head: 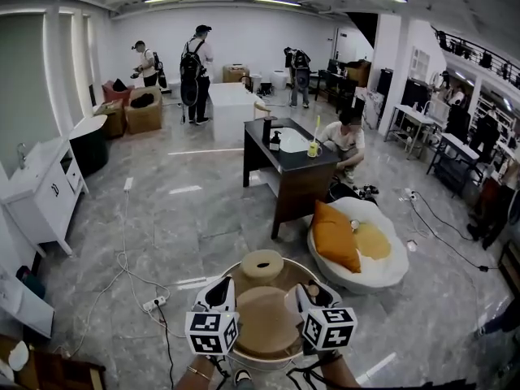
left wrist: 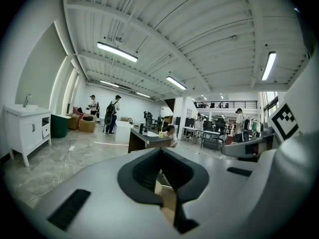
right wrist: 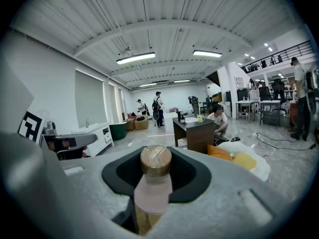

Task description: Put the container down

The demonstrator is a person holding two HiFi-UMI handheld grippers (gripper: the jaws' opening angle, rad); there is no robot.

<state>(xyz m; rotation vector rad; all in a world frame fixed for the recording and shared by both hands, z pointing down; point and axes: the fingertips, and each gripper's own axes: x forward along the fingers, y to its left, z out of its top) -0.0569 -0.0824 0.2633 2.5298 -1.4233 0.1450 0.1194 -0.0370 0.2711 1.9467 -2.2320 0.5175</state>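
Observation:
In the right gripper view, a small container (right wrist: 155,183) with a pale pink body and a round wooden cap stands upright between the jaws. My right gripper (right wrist: 154,193) is shut on it. From the head view, the right gripper (head: 313,299) hangs over the right part of a round wood-topped table (head: 268,357), and the container's cap (head: 312,289) shows just above its fingers. My left gripper (head: 216,296) hovers over the table's left part. In its own view the left gripper (left wrist: 162,185) has its jaws drawn together to a thin slit with nothing in them.
A tan ring-shaped roll (head: 262,264) sits at the table's far edge. A white egg-shaped cushion (head: 390,270) with an orange pillow (head: 335,236) lies to the right. A dark desk (head: 288,169) stands beyond, a power strip (head: 154,303) with cables lies to the left, and several people stand further back.

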